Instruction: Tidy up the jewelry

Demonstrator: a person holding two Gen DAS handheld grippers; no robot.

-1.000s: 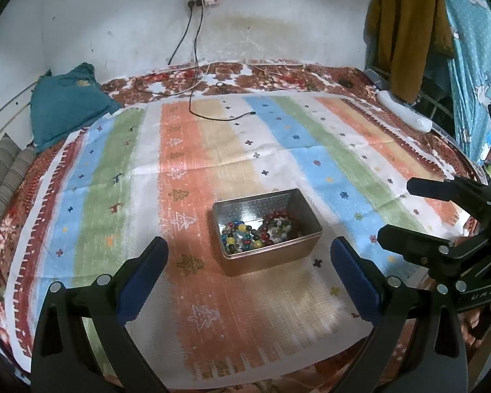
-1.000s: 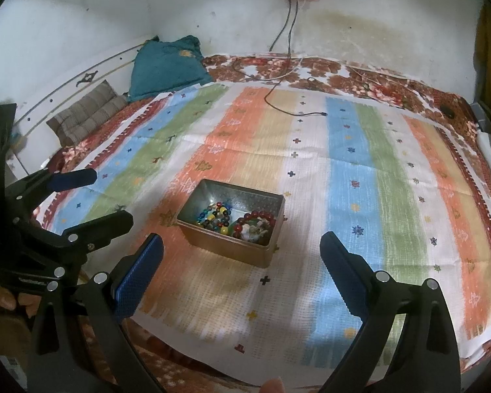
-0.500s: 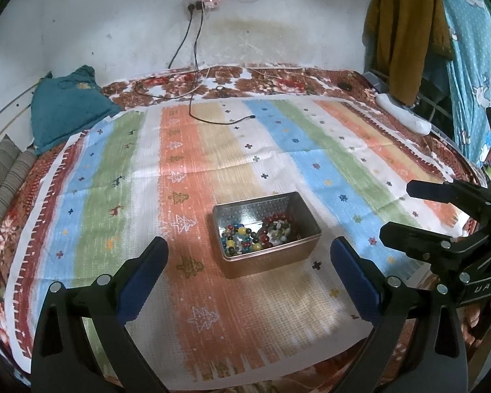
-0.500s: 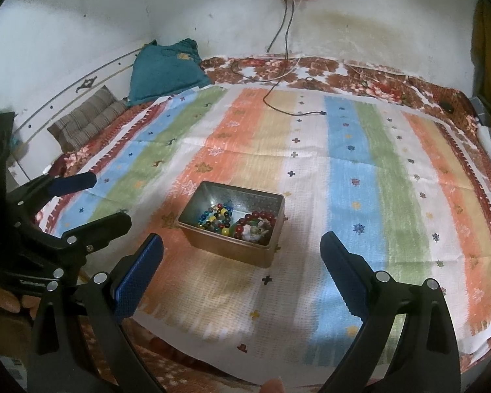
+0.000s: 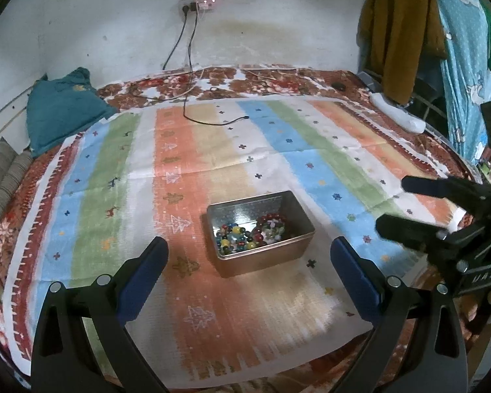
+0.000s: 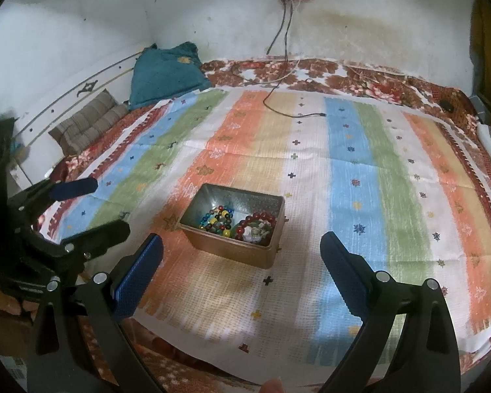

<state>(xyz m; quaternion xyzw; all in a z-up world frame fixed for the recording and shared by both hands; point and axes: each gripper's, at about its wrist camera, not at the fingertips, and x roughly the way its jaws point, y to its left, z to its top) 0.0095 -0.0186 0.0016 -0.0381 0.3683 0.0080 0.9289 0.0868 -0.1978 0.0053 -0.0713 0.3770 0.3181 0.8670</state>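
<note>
A small metal tin [image 5: 298, 245] [image 6: 193, 221] sits on the striped cloth [image 5: 186, 170] near its front edge. Inside lie a multicoloured bead bracelet [image 5: 233, 236] [image 6: 216, 218] and a dark red bead bracelet [image 5: 271, 226] [image 6: 257, 226]. My left gripper [image 5: 249, 262] hangs open in front of the tin, blue pads wide apart, holding nothing. My right gripper [image 6: 241, 262] is open too, just short of the tin, and empty. Each gripper shows in the other's view: the right gripper [image 5: 392, 204] at the right edge, the left gripper [image 6: 109, 208] at the left edge.
A black charging cable [image 5: 212, 121] trails from a wall socket [image 5: 198, 1] onto the cloth's far side. A teal cushion [image 5: 62, 104] and a striped pillow [image 6: 88, 124] lie at the far left. Clothes [image 5: 402, 32] hang at the right. The bed edge is close below the grippers.
Both views have drifted slightly; the tin sits a little lower and nearer in the right wrist view. Both grippers stay open and nothing was picked up.
</note>
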